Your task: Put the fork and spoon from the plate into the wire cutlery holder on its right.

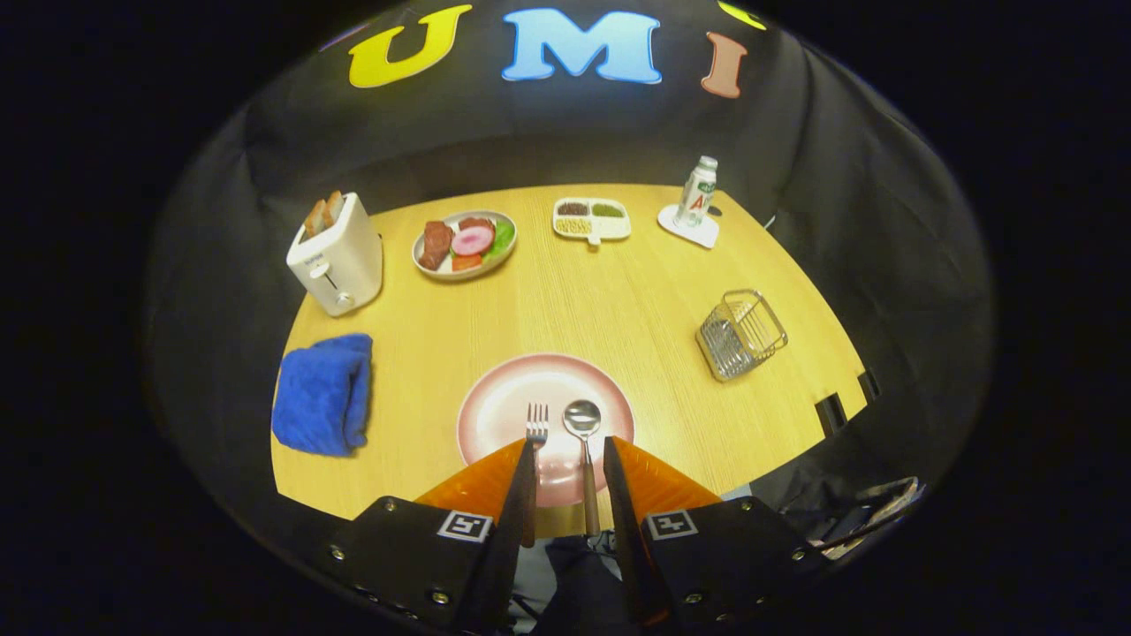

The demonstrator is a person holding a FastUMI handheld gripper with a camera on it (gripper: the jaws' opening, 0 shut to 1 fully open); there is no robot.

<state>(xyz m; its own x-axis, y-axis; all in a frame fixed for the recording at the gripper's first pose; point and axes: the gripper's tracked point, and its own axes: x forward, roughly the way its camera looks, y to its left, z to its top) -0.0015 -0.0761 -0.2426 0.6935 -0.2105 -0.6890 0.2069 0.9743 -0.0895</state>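
- Step in hand, as I judge it: approach for the first pick; gripper (568,450) hovers over the near edge of the plate (495,397), jaws spread, holding nothing.
- Do it well: pick one utensil, centre both fingers on its handle, not across both handles.
- Fork (535,422) and spoon (583,424) lie side by side on the plate, heads pointing away, handles running back between the fingers.
- Height above the plate is hard to judge here.
- Wire cutlery holder (740,334) sits well apart to the right, seemingly tilted.
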